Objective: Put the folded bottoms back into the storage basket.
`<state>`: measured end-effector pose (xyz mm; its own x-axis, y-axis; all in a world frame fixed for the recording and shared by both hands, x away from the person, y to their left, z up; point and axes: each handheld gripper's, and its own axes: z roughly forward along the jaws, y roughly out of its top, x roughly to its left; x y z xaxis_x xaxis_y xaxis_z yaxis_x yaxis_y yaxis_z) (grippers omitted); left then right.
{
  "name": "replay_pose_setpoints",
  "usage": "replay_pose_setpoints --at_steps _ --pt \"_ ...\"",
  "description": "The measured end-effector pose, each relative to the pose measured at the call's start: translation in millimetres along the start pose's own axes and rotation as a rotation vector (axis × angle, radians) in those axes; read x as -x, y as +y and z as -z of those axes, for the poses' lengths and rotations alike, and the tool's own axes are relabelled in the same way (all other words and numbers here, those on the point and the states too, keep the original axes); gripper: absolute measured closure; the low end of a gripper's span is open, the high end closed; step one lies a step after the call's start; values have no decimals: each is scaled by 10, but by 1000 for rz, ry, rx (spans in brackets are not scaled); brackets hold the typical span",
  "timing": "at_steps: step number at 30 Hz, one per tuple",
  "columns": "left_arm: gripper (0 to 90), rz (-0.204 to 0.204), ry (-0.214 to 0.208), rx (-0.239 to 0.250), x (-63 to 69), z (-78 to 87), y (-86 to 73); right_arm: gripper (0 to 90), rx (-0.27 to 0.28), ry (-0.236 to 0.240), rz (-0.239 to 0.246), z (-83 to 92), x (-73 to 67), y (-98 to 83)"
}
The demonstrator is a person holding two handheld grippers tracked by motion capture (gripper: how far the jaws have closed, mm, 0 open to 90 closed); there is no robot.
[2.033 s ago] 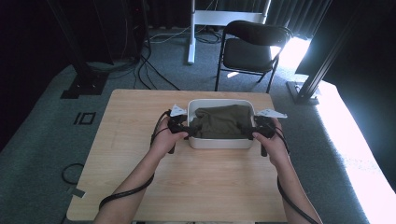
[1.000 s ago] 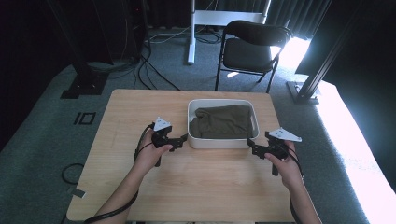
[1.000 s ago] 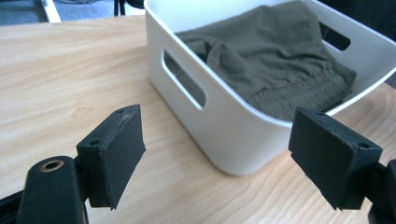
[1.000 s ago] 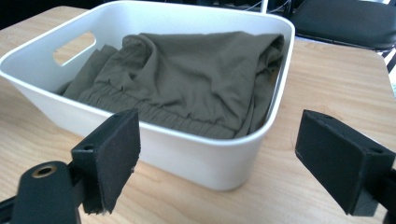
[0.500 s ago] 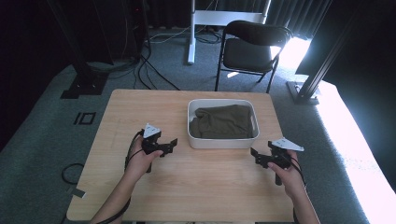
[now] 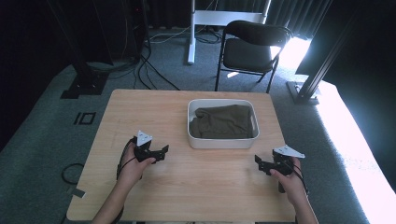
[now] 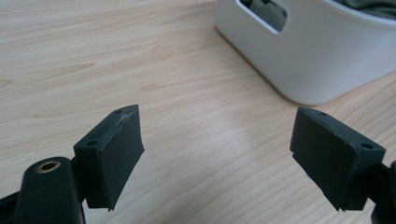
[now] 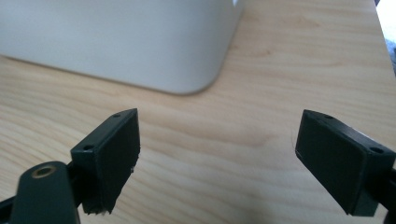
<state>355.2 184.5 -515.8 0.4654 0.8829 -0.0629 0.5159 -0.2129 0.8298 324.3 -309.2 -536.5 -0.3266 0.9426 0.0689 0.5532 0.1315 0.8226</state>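
Here we are above the wooden table (image 6: 196, 186), and both hands sit on the near half of it, one to each side of the white tub (image 6: 222, 142). The tub stands just past the middle of the table, toward the far edge, with a dark olive cloth (image 6: 222, 122) folded inside and lying below its rim.

The left gripper (image 6: 162, 151) is out to the left of the tub and a little nearer the person, jaws pointing across toward it. They're spread wide with nothing between them, just bare wood showing in the gap. From the left gripper view, the tub's rounded corner sits ahead and to the right, clear of the jaws, and a slot handle in its wall lets a bit of the cloth peek through.

Over to the right gripper (image 6: 258, 162): it's near the table's right edge, below the tub's near right corner, jaws pointing inward. Spread wide as well, holding nothing. The right gripper view has the tub's smooth white wall and a rounded corner across the top, apart from the jaws, with plain wood grain between the two black pads.

Neither gripper touches the tub. Beyond the table a black folding chair (image 6: 252, 46) stands on grey carpet, cables trailing off to the left.
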Motion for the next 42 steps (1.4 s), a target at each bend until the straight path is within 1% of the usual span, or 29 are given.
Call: replay_pose_setpoints --at_steps 3,6,8,10,16,17,19,24,25,27,29,31,34,37,40,42 --pt "183 -10 15 -18 -31 40 -62 133 -20 -8 -2 8 24 -61" --pt "180 -16 25 -32 -56 82 -112 127 -30 -23 2 23 52 -116" --pt "168 -22 40 -43 -77 112 -141 126 -35 -33 5 33 72 -147" --pt "168 -16 56 -52 -97 131 -174 126 -40 -39 3 45 83 -176" --pt "168 -22 91 -94 -140 179 -277 126 -56 -61 18 74 93 -259" --pt "168 -15 96 -100 -148 181 -298 125 -57 -68 21 76 95 -269" --pt "168 -19 115 -115 -168 186 -338 125 -62 -73 25 75 102 -284" --pt "168 6 145 -131 -227 201 -414 125 -84 -94 29 54 115 -330" --pt "168 -1 156 -146 -244 205 -429 125 -92 -98 33 50 118 -335" --pt "168 9 171 -145 -264 210 -451 125 -91 -103 31 50 123 -335" --pt "168 8 178 -158 -278 211 -471 125 -103 -116 44 47 126 -338" --pt "168 3 184 -176 -282 201 -497 125 -110 -109 36 42 126 -337" --pt "168 4 184 -194 -283 184 -533 125 -128 -105 41 31 121 -337" --pt "158 26 180 -184 -290 178 -553 125 -131 -95 34 26 124 -335" --pt "157 32 179 -178 -289 175 -560 128 -140 -81 3 22 142 -334" --pt "156 33 180 -178 -288 174 -559 128 -140 -81 2 22 141 -335"
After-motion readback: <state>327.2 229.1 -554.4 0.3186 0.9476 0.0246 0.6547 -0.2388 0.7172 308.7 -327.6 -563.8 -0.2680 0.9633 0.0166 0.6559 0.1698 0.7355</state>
